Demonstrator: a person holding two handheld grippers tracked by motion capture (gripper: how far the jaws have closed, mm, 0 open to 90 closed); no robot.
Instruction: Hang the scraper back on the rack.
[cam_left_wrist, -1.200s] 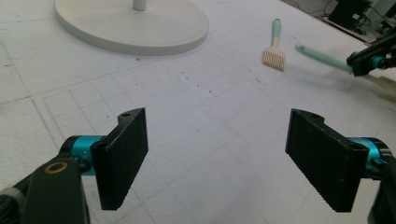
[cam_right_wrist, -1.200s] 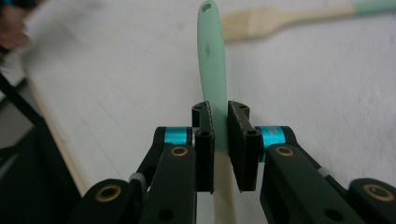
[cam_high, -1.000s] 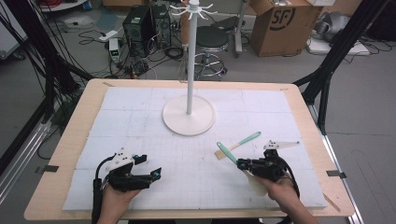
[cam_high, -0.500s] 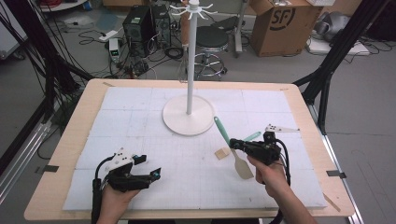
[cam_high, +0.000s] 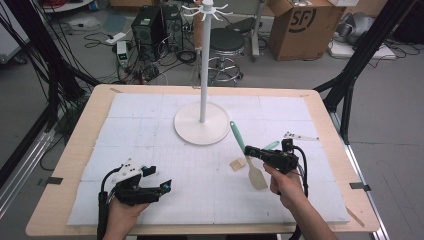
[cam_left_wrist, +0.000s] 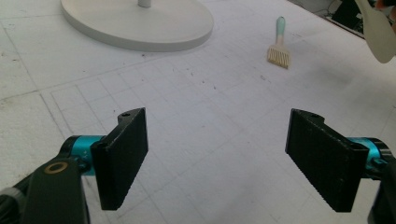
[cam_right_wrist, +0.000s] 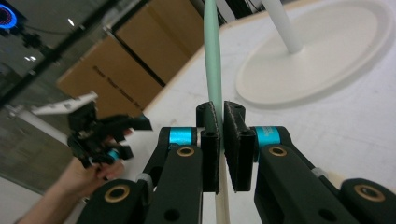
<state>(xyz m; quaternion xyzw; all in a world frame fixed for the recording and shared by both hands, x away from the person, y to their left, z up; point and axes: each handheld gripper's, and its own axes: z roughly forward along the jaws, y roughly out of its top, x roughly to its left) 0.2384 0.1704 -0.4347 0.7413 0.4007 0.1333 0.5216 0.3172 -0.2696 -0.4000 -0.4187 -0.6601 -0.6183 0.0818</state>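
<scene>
Right gripper (cam_high: 248, 151) is pinching the spatula (cam_high: 256, 172) mid-handle, lifted over the mat's right half, w/ the rack base (cam_high: 202, 123) close ahead-left and bare mat toward the near edge. Left gripper (cam_high: 162, 186) sits w/ jaws spread, nothing between. Vs half a sec ago, spatula looks about the same; a sec ago it lay flat. Small brush (cam_high: 238, 163) lies beside it. Blade is hidden behind the jaws in right gripper view.

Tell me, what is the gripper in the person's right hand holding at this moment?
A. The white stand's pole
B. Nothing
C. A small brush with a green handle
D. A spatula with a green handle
D: the right gripper is clamped on the spatula, whose green handle runs up between the jaws in the right gripper view, while the small brush lies on the table.
</scene>
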